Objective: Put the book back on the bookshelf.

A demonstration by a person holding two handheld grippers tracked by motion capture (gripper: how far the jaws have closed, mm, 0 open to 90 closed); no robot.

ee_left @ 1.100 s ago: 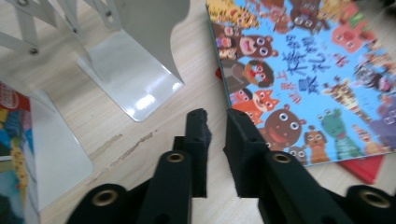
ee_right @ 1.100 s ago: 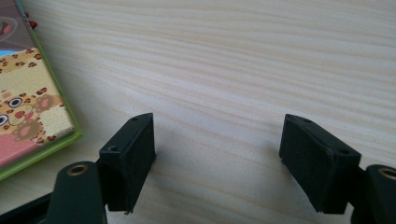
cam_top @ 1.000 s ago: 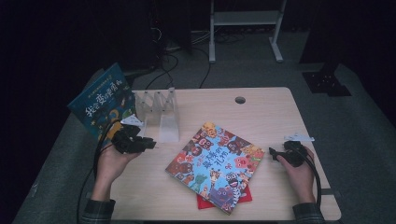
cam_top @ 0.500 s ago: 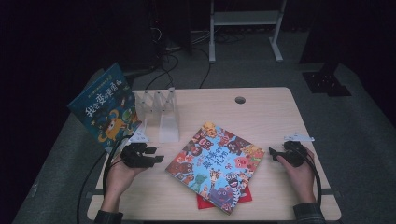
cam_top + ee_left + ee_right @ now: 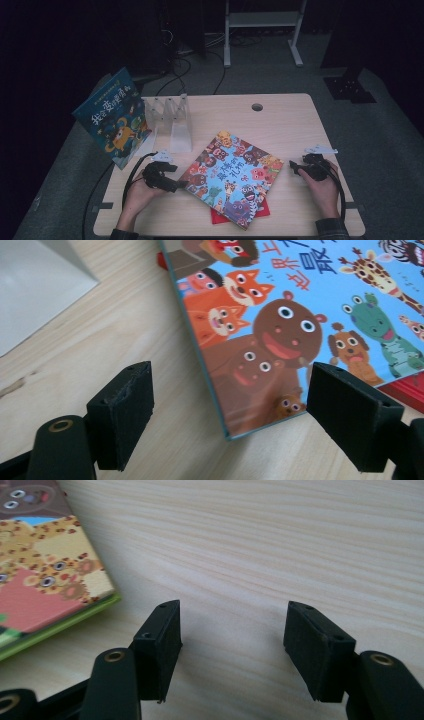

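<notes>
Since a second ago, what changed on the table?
The left gripper came away from the blue book propped at the clear rack and dropped to the near-left corner of the animal book. Its fingers have been opening and now straddle that corner without touching it. The right gripper kept its place, its fingers closing somewhat on nothing. Both books, rack and red book are unchanged.

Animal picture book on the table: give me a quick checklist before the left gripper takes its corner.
1. Left gripper jaws open, just been opening: ok.
2. Corner of the animal picture book lies between them, pads not pressing: ok.
3. Book lies flat on the table, on top of a red book: ok.
4. Right gripper open, nothing between its jaws, apart from the book: ok.
5. Clear rack and blue book stand clear of the corner: ok.
</notes>
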